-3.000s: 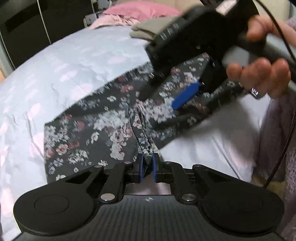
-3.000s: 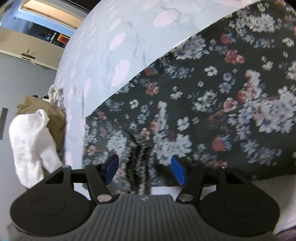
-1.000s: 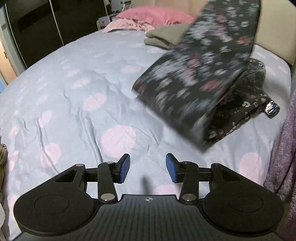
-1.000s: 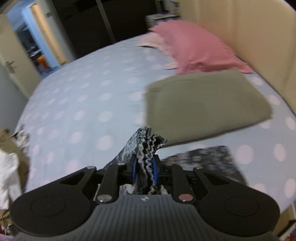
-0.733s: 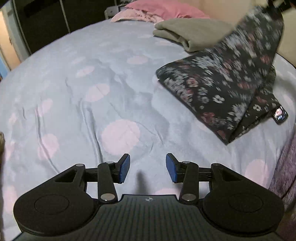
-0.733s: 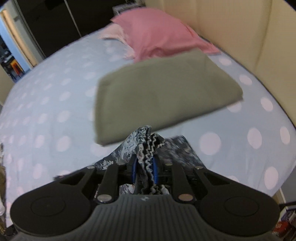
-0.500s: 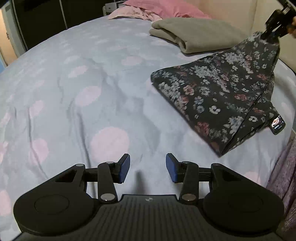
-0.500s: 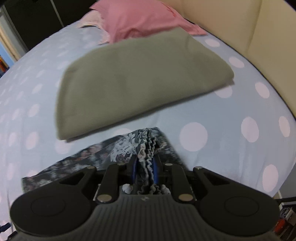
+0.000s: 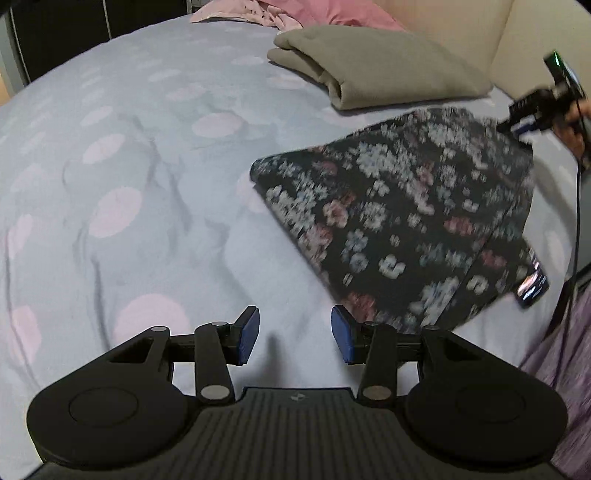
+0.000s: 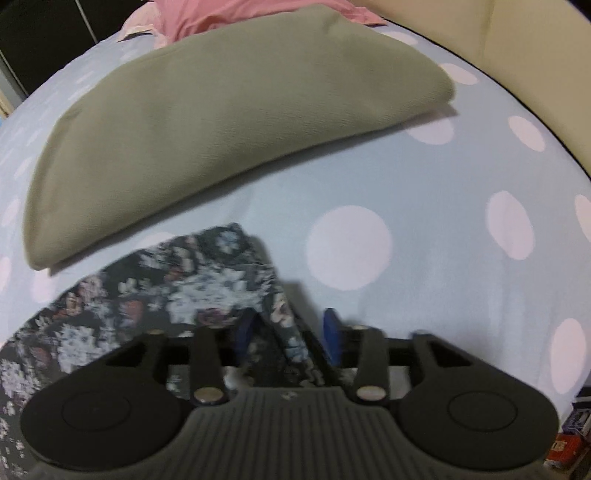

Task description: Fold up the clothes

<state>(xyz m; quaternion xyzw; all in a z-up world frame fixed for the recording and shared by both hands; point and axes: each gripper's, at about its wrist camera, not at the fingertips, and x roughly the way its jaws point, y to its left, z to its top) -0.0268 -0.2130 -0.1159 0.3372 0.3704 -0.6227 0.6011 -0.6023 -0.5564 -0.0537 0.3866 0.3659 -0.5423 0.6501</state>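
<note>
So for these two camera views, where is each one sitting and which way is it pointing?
Left wrist: sits on the left gripper, low over the polka-dot bedsheet, facing up the bed toward the headboard; its own open fingers show, and the right gripper in the person's hand at far right.
Right wrist: sits on the right gripper, looking down at the floral garment lying between its parted fingers.
Shared: both see the floral garment, the folded olive garment and the pink pillow.

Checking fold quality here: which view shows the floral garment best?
The left wrist view: the floral garment lies nearly whole, folded on the bed, though blurred. The right wrist view catches only its near corner between the open right gripper.
</note>
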